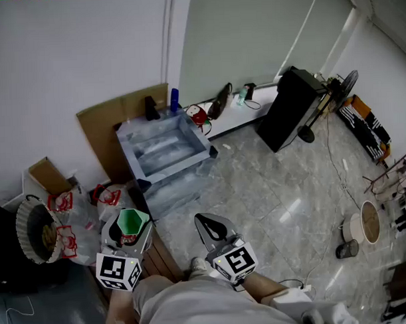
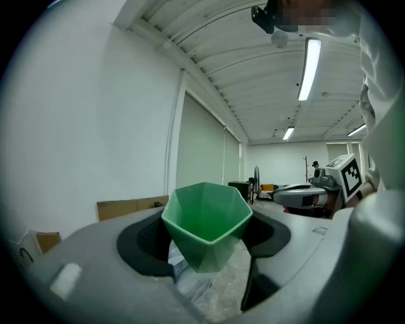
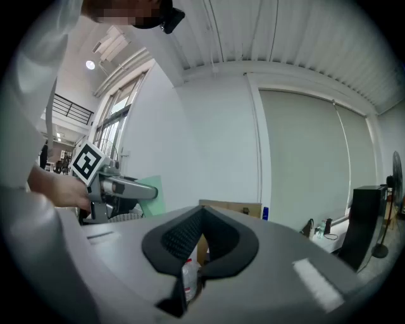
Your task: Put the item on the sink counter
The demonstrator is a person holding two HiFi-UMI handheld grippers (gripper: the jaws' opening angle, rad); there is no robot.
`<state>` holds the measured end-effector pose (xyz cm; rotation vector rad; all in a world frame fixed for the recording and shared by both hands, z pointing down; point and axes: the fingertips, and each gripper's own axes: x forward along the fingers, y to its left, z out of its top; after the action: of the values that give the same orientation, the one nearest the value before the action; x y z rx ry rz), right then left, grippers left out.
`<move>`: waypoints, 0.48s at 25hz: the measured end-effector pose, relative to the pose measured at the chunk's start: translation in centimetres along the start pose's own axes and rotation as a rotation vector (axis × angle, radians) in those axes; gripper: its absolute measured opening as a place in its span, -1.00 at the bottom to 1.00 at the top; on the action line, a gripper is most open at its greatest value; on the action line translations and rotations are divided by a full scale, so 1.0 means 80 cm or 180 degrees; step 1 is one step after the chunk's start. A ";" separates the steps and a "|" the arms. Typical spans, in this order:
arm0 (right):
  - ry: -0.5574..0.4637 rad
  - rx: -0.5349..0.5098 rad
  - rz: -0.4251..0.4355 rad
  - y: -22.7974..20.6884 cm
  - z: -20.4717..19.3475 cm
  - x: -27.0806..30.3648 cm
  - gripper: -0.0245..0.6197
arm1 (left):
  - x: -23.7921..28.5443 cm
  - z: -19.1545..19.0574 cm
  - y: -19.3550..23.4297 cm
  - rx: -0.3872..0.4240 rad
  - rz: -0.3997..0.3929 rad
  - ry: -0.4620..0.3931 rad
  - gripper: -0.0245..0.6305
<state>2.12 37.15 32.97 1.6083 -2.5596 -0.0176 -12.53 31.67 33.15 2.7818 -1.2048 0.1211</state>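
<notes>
Pinched between my left gripper's [image 2: 205,243] jaws is the green cup [image 2: 206,218], a faceted one with its mouth tipped up toward the lens. The pads press on its two sides, spread fairly wide to fit it. My right gripper [image 3: 201,245] has its jaws pressed together with nothing held between them.

From the head view, my left gripper [image 1: 129,227] carries the green cup [image 1: 130,221] on the near side of the sink [image 1: 173,167], apart from it and not yet on its counter. My right gripper [image 1: 209,225] hangs level with it, also short of the sink's front. White bags with red print [image 1: 67,219] lie left of the sink's near corner. A cardboard sheet [image 1: 105,125] leans on the wall behind the sink, a blue bottle [image 1: 174,99] stands at the sink's back edge, and a black cabinet [image 1: 289,108] stands well to the sink's right.
</notes>
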 end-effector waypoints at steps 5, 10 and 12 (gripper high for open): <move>-0.0003 -0.0034 -0.0004 -0.004 0.003 0.005 -0.91 | 0.006 -0.001 0.003 -0.0003 0.0003 0.0017 0.04; 0.0000 -0.0016 0.0004 -0.007 0.003 0.009 -0.91 | 0.012 -0.001 0.005 -0.0015 0.0003 0.0043 0.04; -0.0006 0.0035 0.0016 -0.011 0.003 0.009 -0.91 | 0.016 -0.002 0.004 -0.0022 0.0006 0.0067 0.04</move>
<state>2.60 36.08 32.73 1.6064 -2.5694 -0.0046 -11.86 30.56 33.44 2.7666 -1.2006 0.1458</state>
